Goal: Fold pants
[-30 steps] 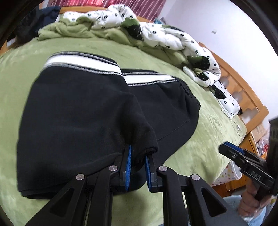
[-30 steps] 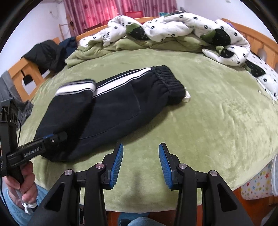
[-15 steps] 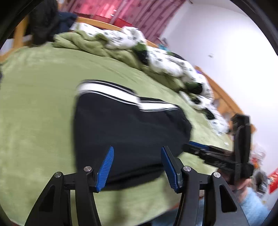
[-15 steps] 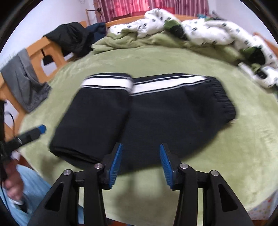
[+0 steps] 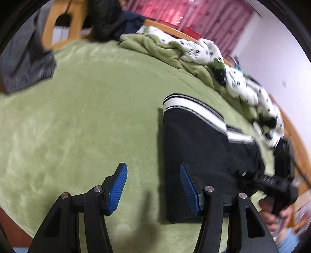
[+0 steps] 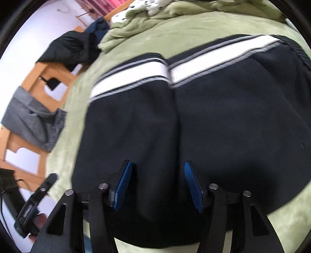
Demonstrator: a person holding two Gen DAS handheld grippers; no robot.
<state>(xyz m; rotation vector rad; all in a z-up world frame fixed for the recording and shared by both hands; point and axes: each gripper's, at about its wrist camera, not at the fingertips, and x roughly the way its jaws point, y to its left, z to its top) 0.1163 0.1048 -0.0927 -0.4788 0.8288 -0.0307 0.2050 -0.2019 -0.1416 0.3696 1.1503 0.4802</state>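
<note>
Pants (image 6: 194, 120) lie flat on the bed (image 5: 77, 120), folded once: leg half doubled over onto the waist half, fold seam running toward me down the middle. They are black, with a white side stripe (image 6: 136, 75) along the far edge, and sit close to the bed's near edge. In my left view the pants (image 5: 194, 151) sit right of centre, with their left edge a straight line on the green cover.

My right gripper (image 6: 158, 186) hovers over the near part of the pants with jaws spread wide and nothing between the blue pads (image 6: 123, 184). Whether the tips touch the cloth I cannot tell. My left gripper (image 5: 153, 186) is also spread wide and empty. Its left finger is over bare green cover, its right finger (image 5: 189, 186) at the pants' left edge.

Each view catches the other tool. The right gripper (image 5: 272, 181) shows at the pants' near right side, the left gripper (image 6: 37, 196) off the bed's near left corner.

Farther out, a spotted white quilt (image 5: 223, 64) and green blanket (image 6: 140, 25) are heaped along the far edge. A wooden bed frame (image 6: 38, 81) stands on the left side, with a grey garment (image 6: 33, 120) and dark clothes (image 6: 73, 48) draped on it. Pink curtain (image 5: 186, 13) behind. Both views are motion-blurred.
</note>
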